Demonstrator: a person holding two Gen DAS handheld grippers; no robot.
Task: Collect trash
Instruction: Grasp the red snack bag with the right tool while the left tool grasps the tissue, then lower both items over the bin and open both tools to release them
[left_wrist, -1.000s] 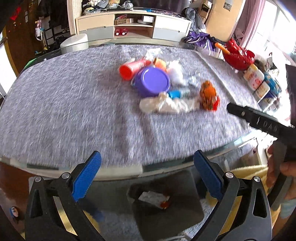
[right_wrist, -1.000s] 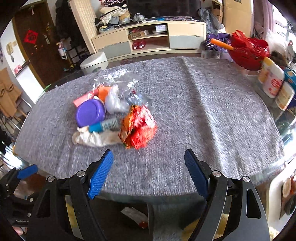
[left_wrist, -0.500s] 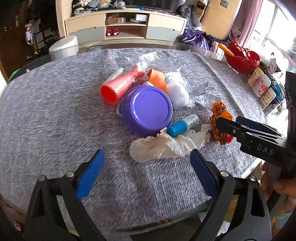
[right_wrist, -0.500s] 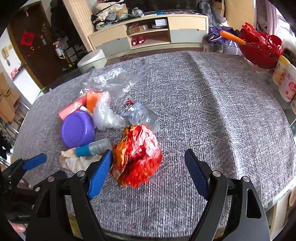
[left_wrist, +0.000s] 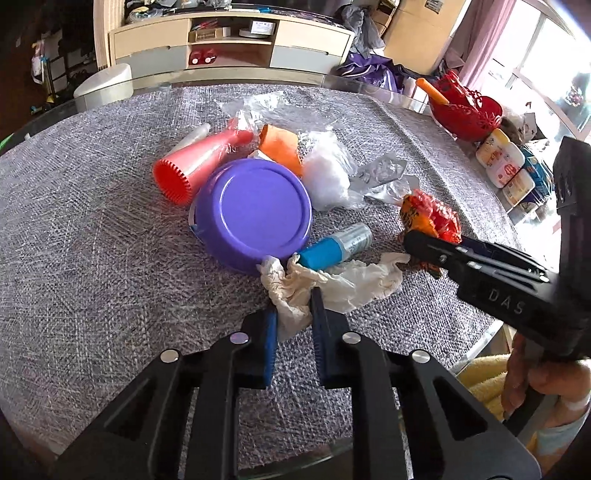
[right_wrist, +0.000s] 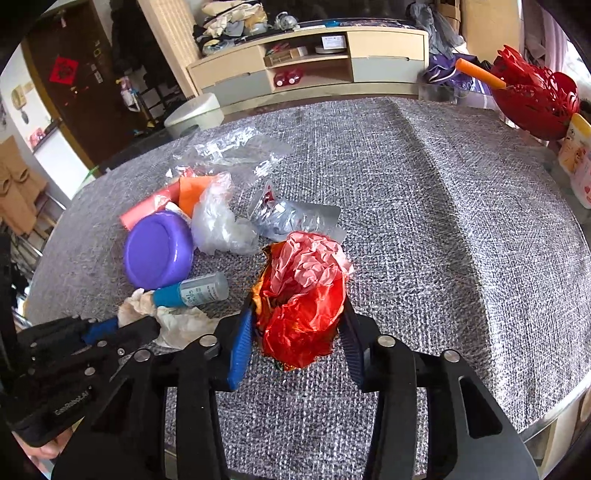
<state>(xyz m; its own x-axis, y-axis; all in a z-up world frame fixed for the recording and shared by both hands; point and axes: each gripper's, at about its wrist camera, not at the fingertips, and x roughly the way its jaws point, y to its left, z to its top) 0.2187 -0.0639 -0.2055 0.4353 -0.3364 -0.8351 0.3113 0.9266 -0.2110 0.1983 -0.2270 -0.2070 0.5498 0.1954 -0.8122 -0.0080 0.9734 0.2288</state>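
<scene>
A pile of trash lies on the grey tablecloth (left_wrist: 92, 221). My left gripper (left_wrist: 293, 325) has its jaws closing, and the pads pinch the near end of a crumpled white glove (left_wrist: 354, 284). Just beyond it are a blue-capped tube (left_wrist: 336, 247), an upturned purple bowl (left_wrist: 255, 210), a red cone (left_wrist: 195, 162), an orange cup (left_wrist: 280, 147) and a clear plastic bag (left_wrist: 328, 177). In the right wrist view my right gripper (right_wrist: 297, 332) is also closing, its pads pressing both sides of a crumpled red-orange wrapper (right_wrist: 303, 295).
A red basket (left_wrist: 469, 110) and white bottles (left_wrist: 502, 162) stand along the table's right edge. A foil blister pack (right_wrist: 295, 218) lies behind the wrapper. The glass table edge (right_wrist: 554, 417) runs close in front of both grippers. A low cabinet (right_wrist: 306, 70) stands beyond the table.
Both grippers moved forward from the table edge to the pile. Their jaws went from wide apart to closed, the left on the glove and the right on the wrapper.
</scene>
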